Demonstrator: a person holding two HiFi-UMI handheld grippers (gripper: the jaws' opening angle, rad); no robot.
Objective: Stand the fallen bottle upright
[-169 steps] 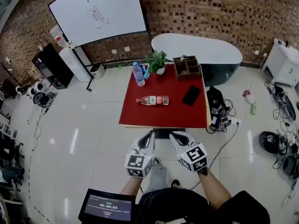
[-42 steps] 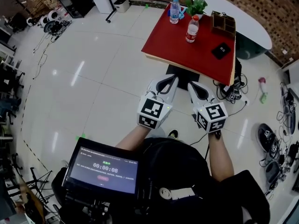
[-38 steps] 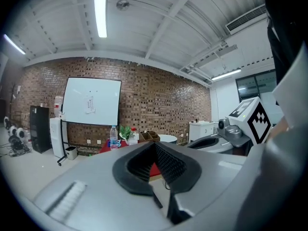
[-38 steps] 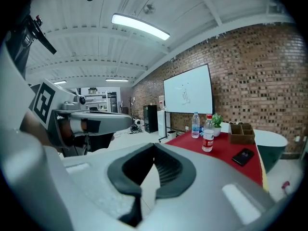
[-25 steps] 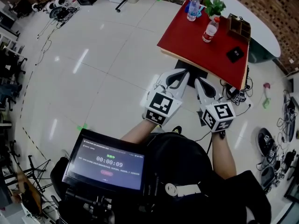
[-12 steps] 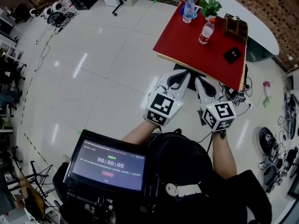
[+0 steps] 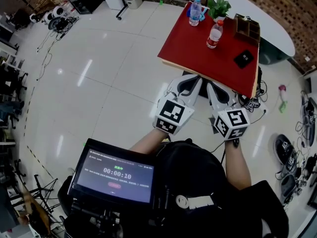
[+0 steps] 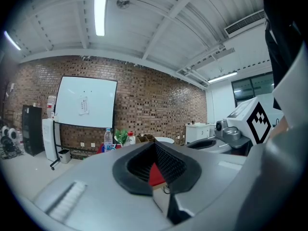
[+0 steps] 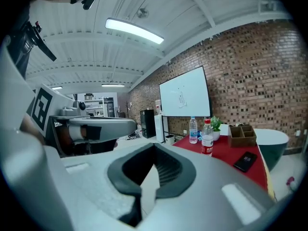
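At the far left of the head view we saw a dark screen (image 7: 114,176) low in the frame, with the pale tiled floor (image 7: 99,83) spreading beyond it. Next came the left hand-held gripper (image 7: 188,81), held out in front of the person and close to the near edge of the red tabletop (image 7: 190,53). In its own view its jaws met at the tips and gripped nothing. Only a sliver of red tabletop showed through the hollow behind the pads, and a whiteboard (image 8: 85,102) hung on the brick wall to the left.

On the far side of the tabletop a blue-labelled bottle (image 7: 195,11) stood upright. Just right of it we found the red-capped bottle (image 7: 214,33), also upright. It stood between the blue-labelled bottle and the wooden organiser (image 7: 247,29), with a potted plant (image 7: 218,6) behind it. It was well apart from both hand-held grippers.

The right hand-held gripper (image 7: 214,86) was held beside the left one, close to the same edge. Its jaws were fully together and empty. Its own view looked across the tabletop toward the two bottles.

Farther right, a black phone (image 7: 243,58) lay flat on the tabletop, nearer us than the organiser.
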